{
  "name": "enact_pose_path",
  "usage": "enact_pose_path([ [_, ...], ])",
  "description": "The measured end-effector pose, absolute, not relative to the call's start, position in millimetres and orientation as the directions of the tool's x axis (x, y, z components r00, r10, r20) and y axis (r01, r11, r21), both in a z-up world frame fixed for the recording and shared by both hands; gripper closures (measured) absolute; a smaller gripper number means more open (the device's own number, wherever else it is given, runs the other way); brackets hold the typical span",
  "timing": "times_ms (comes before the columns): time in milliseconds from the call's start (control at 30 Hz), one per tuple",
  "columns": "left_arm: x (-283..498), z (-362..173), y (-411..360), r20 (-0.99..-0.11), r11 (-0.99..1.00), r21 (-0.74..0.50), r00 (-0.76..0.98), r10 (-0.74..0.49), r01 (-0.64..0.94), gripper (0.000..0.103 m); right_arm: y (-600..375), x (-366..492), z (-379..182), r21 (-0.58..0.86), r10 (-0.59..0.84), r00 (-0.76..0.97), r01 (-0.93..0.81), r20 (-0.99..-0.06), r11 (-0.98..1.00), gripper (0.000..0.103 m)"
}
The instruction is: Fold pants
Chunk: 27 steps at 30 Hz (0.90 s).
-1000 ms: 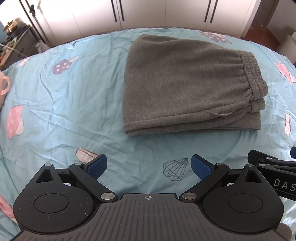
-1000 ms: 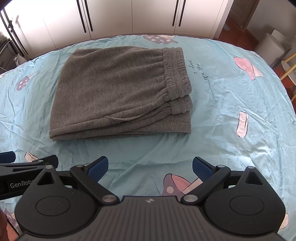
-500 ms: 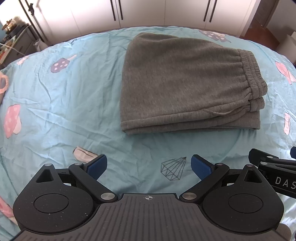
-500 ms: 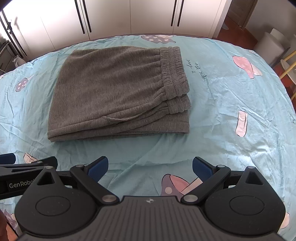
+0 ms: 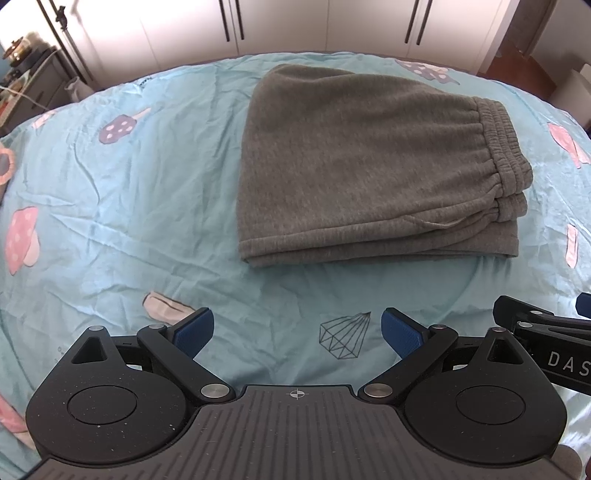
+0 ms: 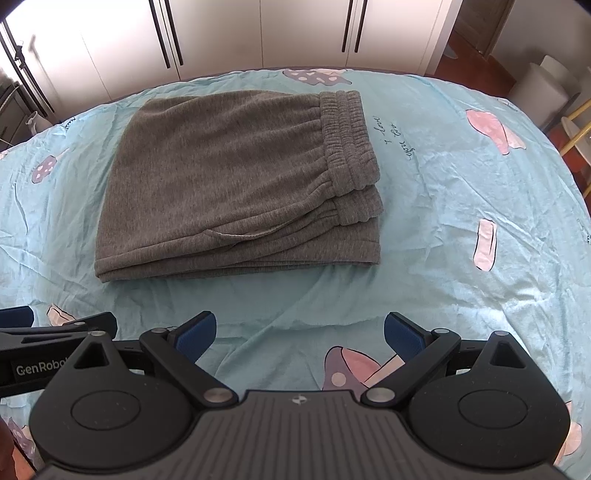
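Note:
Grey sweatpants (image 5: 362,166) (image 6: 236,184) lie folded into a layered rectangle on the light blue bedsheet (image 5: 110,206) (image 6: 461,206), elastic waistband at the right end. My left gripper (image 5: 297,334) hangs open above the sheet, well short of the pants' near edge, nothing between its blue pads. My right gripper (image 6: 300,334) is likewise open and empty, held back from the pants' near edge. Each gripper's tip shows at the side edge of the other's view.
The sheet carries mushroom and diamond prints and is wrinkled around the pants. White wardrobe doors (image 6: 258,33) stand beyond the bed's far edge. A dark shelf unit (image 5: 26,88) is at far left; a white bin (image 6: 543,88) stands off the bed at right.
Both grippers have drawn back slightly from the folded pants, which sit a little farther off in both views. The pants themselves have not moved and both grippers stay open.

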<state>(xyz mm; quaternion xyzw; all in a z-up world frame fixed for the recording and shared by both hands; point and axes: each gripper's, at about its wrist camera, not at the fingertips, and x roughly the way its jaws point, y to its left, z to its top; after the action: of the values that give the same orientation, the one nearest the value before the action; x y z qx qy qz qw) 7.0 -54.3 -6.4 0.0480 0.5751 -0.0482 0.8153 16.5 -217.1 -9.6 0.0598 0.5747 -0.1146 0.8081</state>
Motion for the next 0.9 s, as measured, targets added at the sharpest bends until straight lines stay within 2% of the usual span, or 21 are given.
enact_pose_path([
  [900, 5.0, -11.2, -54.0, -0.936, 0.991, 0.005, 0.35, -0.042, 0.131, 0.003, -218.5, 10.8, -13.3, -0.011, -0.104, 0.356, 0.254, -0.929, 0.967, 0.005],
])
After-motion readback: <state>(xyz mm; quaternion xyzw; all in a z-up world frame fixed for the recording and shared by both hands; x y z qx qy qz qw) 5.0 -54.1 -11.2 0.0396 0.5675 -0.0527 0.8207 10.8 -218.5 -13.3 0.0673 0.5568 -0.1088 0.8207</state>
